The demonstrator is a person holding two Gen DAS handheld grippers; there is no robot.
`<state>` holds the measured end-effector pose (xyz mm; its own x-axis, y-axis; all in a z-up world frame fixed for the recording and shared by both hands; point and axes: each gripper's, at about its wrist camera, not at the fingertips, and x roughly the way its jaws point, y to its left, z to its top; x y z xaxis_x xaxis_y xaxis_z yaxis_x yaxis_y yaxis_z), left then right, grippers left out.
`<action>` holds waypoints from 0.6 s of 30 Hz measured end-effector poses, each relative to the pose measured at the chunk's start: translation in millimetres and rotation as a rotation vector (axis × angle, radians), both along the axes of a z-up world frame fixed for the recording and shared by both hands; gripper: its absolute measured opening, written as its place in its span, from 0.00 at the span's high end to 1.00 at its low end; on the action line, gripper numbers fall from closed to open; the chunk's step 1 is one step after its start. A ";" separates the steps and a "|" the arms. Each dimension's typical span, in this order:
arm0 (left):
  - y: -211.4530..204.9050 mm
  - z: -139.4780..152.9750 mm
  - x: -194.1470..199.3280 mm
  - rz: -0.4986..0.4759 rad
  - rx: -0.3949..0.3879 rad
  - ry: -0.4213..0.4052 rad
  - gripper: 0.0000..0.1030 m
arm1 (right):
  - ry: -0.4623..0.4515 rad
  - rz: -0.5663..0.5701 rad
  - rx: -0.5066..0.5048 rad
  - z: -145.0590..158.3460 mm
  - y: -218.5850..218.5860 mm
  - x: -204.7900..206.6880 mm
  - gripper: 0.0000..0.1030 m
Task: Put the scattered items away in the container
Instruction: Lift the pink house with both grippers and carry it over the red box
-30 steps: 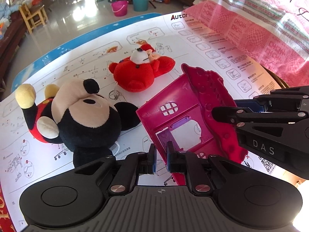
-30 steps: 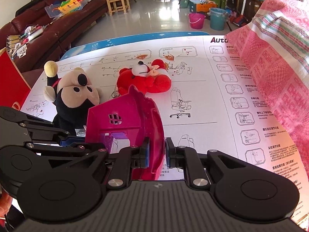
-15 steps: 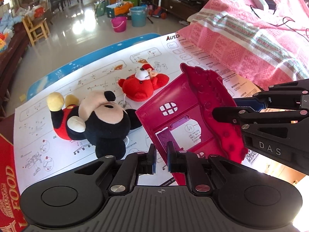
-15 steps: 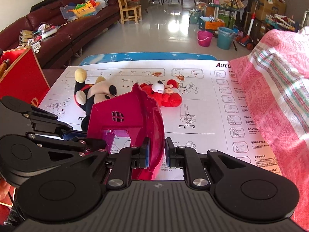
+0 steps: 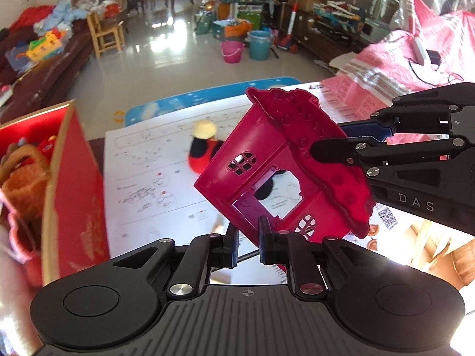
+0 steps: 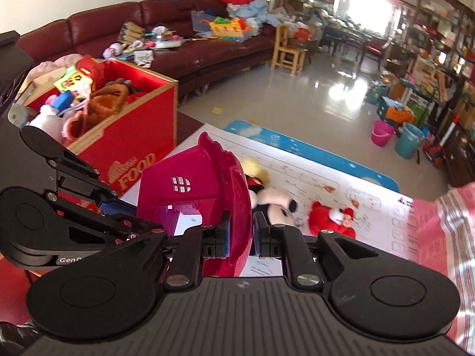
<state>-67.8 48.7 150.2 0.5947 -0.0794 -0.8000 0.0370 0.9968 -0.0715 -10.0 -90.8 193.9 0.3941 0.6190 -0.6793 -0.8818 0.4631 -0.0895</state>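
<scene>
Around you, the red cardboard box stands at the left, off the edge of the surface, already heaped with plush and plastic toys. On the white printed sheet that covers the surface lie a black-and-cream mouse plush and, further right, a small red plush. A pink woven cloth drapes in at the right edge. Nothing stands between the box and what you hold.

The pink toy house is hard, glossy plastic: a flat wall with gridded windows and an open doorway, under a curved, bumpy roof. It hangs tilted above the sheet, clear of it.

Your right claw is clamped narrow on the roof's edge. Your left claw sits at the wall's lower edge, nearly closed, its jaws opening; the edge is between them, but whether the pads press it, you cannot tell.
</scene>
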 end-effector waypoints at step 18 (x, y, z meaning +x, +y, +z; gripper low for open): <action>223.8 70.2 -69.8 0.393 -0.040 -0.085 0.89 | -0.108 0.352 0.050 70.0 217.3 -71.8 0.83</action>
<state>-137.6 272.5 220.5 0.6499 0.1368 -0.7476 -0.3389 0.9326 -0.1239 -81.8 126.5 263.9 0.2189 0.7609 -0.6108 -0.9746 0.1397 -0.1753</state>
